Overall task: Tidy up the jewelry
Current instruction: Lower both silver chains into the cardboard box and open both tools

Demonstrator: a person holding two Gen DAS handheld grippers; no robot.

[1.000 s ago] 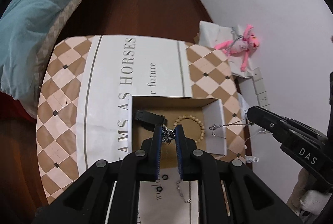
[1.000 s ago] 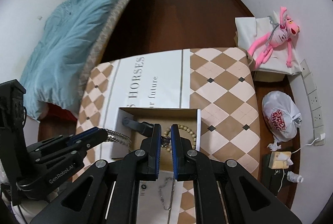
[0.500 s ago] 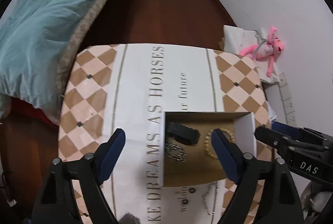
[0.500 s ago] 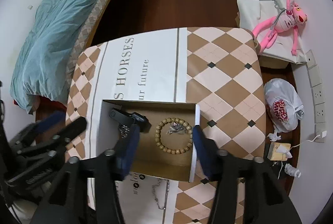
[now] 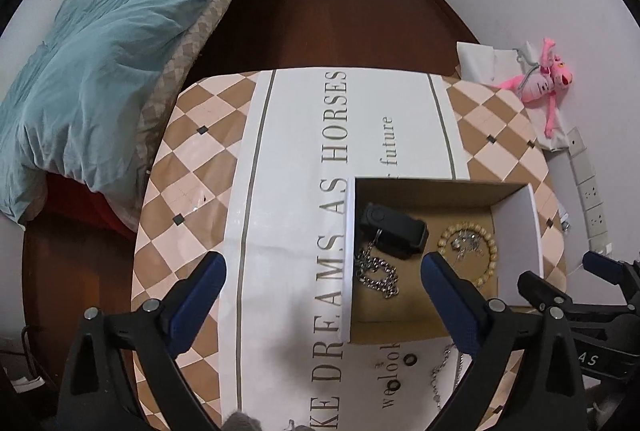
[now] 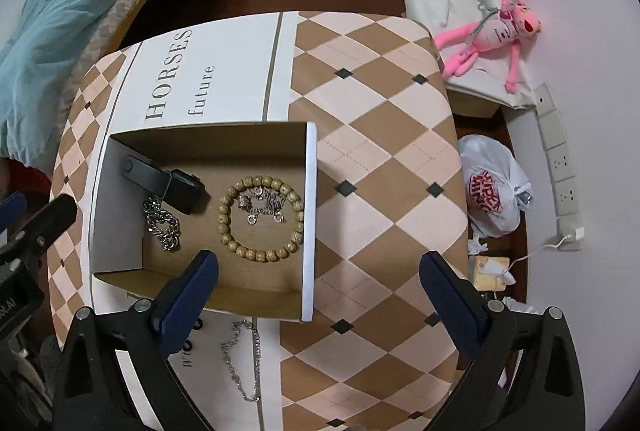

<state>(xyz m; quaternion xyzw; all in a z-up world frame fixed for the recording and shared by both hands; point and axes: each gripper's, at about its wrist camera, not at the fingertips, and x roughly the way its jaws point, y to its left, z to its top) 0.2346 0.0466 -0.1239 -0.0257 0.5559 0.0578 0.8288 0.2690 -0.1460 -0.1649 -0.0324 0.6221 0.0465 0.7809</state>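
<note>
An open cardboard box point(image 6: 310, 211) with white walls point(image 5: 347, 271) stands on the checked tablecloth. In it lie a black watch point(image 6: 168, 183), a thick silver chain point(image 6: 162, 223), a wooden bead bracelet point(image 6: 224, 215) and a thin silver chain point(image 6: 262, 205) inside the bracelet's ring. My left gripper point(image 5: 322, 267) hangs over the box's left wall and my right gripper point(image 6: 319, 261) over its right wall. The jaws of both are opening wide, gripping nothing. Another thin chain point(image 6: 240, 363) and small black rings point(image 5: 408, 359) lie on the cloth before the box.
A bed with a teal duvet point(image 5: 100, 71) stands left of the table. A pink plush toy point(image 6: 492, 31), a white plastic bag point(image 6: 492, 191) and wall sockets point(image 6: 560, 159) are on the right. The cloth's printed white band point(image 5: 296, 159) stretches behind the box.
Both grippers were shut on silver chains over the box and have opened wide. The thick chain now lies beside the watch, and the thin one inside the bead bracelet.
</note>
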